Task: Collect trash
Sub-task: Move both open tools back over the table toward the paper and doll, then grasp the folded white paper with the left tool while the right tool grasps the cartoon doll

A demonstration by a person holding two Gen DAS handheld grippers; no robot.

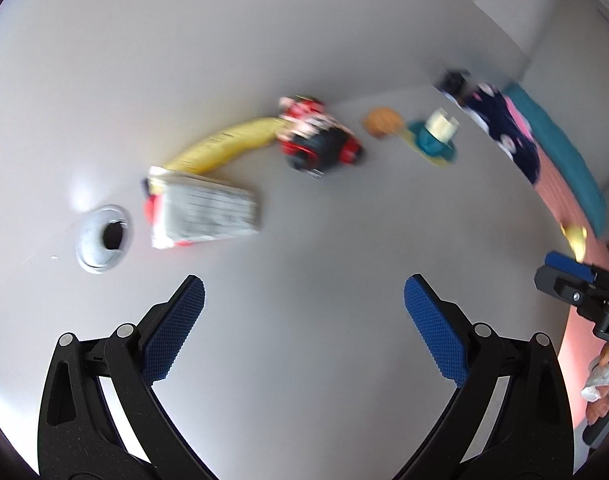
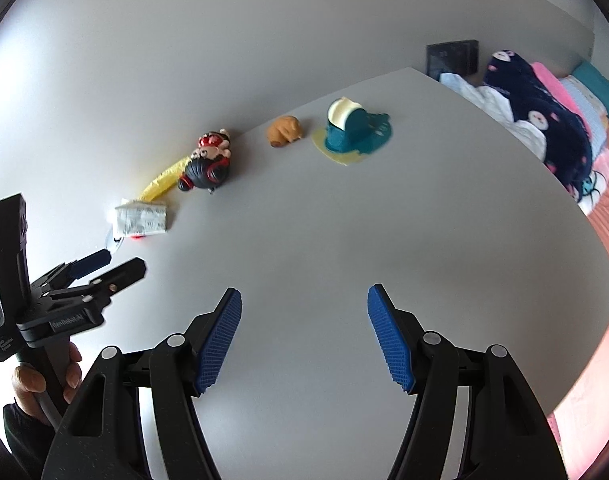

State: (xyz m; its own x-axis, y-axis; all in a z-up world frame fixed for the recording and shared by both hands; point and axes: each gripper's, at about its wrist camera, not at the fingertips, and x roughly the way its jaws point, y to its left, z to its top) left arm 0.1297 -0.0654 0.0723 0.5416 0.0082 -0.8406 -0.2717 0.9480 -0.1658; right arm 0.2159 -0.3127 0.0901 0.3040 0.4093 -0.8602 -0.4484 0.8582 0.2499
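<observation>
Both grippers hang over a pale grey table [image 2: 344,220] with their blue-padded jaws spread apart and nothing between them. The left gripper [image 1: 304,304] points down at bare tabletop; ahead of it and a little to its left lies a crumpled white wrapper [image 1: 204,210] with red at one end, just beside a round cable hole [image 1: 102,238] in the table. Touching the wrapper's far side is a long yellow wrapper [image 1: 228,144], and at the far end of that sits a red and black toy figure [image 1: 316,136]. The right gripper [image 2: 304,308] is further from the litter, which from its side lies well off to the left, past the left gripper held in the person's hand [image 2: 44,380]. Along the back edge also sit a small orange toy [image 2: 284,130] and a teal tape holder [image 2: 350,128]. A wide stretch of open table lies in front of both grippers. To the right the table ends at a curved edge, with a pile of bedding [image 2: 544,120] beyond it.
</observation>
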